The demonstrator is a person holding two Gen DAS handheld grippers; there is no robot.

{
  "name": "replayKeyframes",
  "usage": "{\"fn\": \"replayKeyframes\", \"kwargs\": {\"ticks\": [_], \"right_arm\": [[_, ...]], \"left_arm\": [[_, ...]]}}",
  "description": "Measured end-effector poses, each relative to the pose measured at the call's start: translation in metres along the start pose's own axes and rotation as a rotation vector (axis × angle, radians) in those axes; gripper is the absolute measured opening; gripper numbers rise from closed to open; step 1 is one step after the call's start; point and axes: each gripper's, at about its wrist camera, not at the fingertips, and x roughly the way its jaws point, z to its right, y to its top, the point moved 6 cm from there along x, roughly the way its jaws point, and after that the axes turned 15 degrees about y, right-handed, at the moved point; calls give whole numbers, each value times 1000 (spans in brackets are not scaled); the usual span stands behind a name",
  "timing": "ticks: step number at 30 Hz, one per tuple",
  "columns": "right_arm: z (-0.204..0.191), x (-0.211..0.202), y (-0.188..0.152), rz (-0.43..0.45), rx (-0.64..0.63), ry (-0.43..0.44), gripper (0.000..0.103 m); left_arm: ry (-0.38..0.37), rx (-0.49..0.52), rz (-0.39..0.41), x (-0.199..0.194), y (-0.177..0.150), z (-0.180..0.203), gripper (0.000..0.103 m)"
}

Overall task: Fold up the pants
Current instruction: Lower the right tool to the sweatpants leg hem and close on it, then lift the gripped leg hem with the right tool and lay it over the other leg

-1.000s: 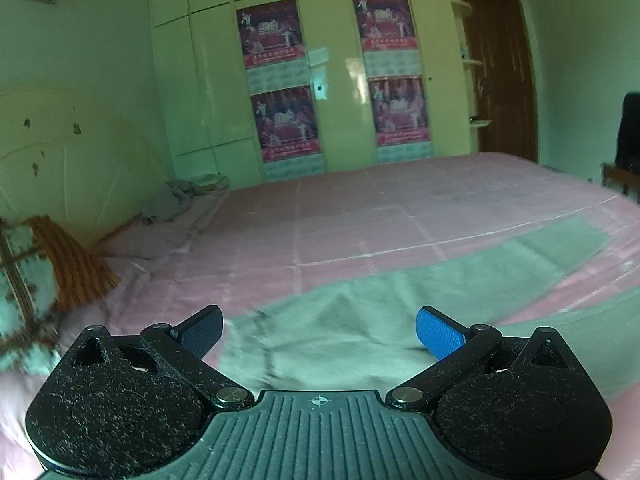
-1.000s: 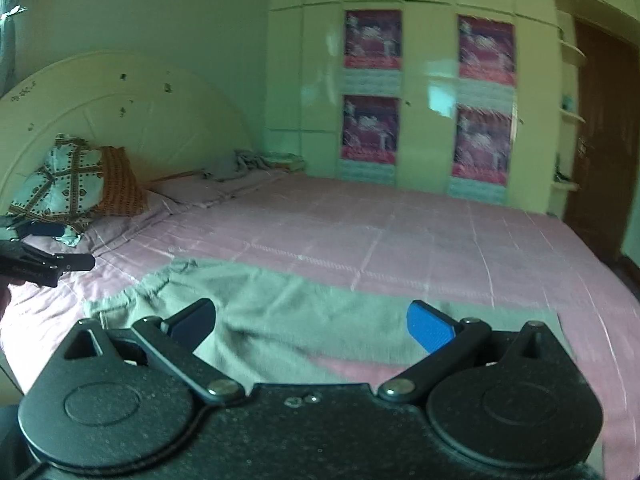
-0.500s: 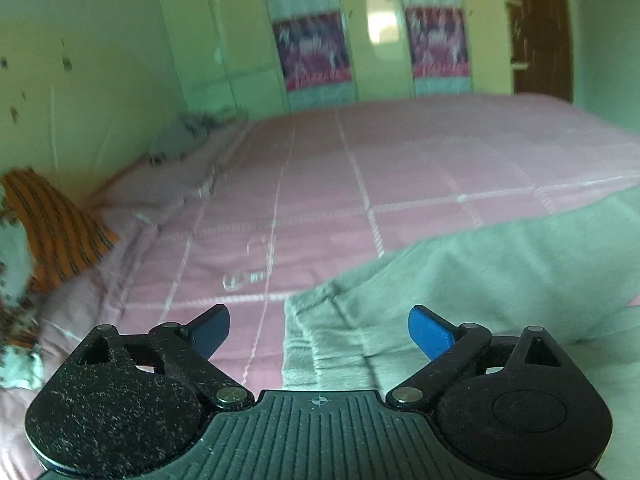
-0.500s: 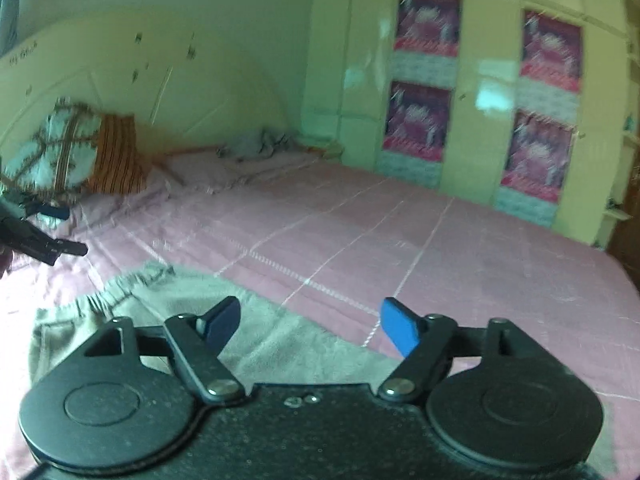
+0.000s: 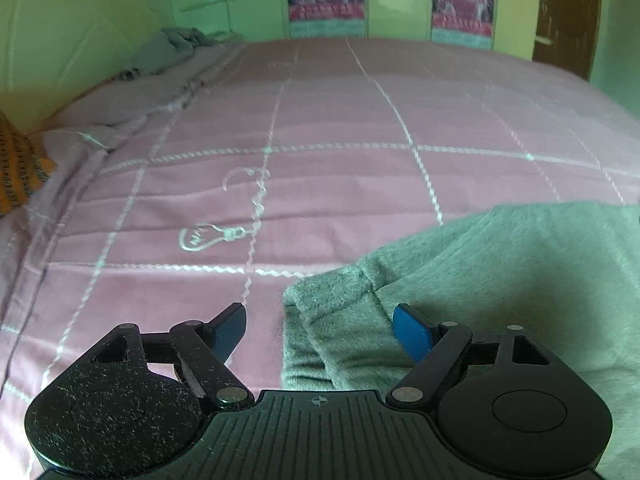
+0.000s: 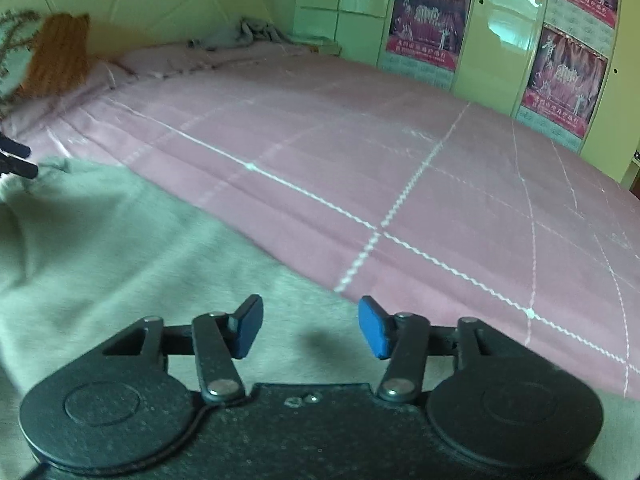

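Observation:
Grey-green pants (image 5: 500,280) lie spread on a pink bedspread (image 5: 320,120). In the left wrist view my left gripper (image 5: 319,326) hovers low over the waistband corner (image 5: 320,300); its jaws are closing, with the corner lying between the blue pads, which are apart from the cloth. In the right wrist view the pants (image 6: 100,248) fill the lower left. My right gripper (image 6: 311,326) sits just above their far edge, its jaws closing and the pads clear of the fabric. The left gripper's tips (image 6: 16,160) show at that view's left edge.
An orange striped pillow (image 6: 60,56) and a grey bundle of cloth (image 6: 248,32) lie by the headboard. Cupboard doors with posters (image 6: 428,28) stand behind the bed. A brown door (image 5: 564,16) is at the far right. A light-bulb print (image 5: 208,236) marks the bedspread.
Both grippers have dropped towards the bed and tilted down. The pants now fill much more of each view, and both pairs of jaws have narrowed, the right pair more.

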Motion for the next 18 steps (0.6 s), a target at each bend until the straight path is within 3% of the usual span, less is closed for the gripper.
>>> {"fn": "replayKeyframes", "kwargs": {"ticks": [3, 8, 10, 12, 13, 14, 18], "right_arm": [[17, 12, -2, -33, 3, 3, 52], [32, 24, -6, -93, -5, 80, 54], [33, 27, -6, -118, -18, 100, 53], [31, 28, -6, -144, -63, 107, 46], [30, 28, -5, -149, -71, 116, 38], [27, 27, -5, -154, -82, 118, 23], [12, 21, -7, -169, -123, 70, 8]], "left_arm": [[-33, 30, -34, 16, 1, 3, 81], [-82, 50, -81, 33, 7, 10, 81], [-117, 48, -87, 36, 10, 13, 68], [-142, 47, -94, 34, 13, 16, 41], [-161, 51, -90, 32, 14, 17, 34], [-168, 46, -89, 29, 14, 19, 25], [-146, 19, -23, 9, 15, 19, 18]]}}
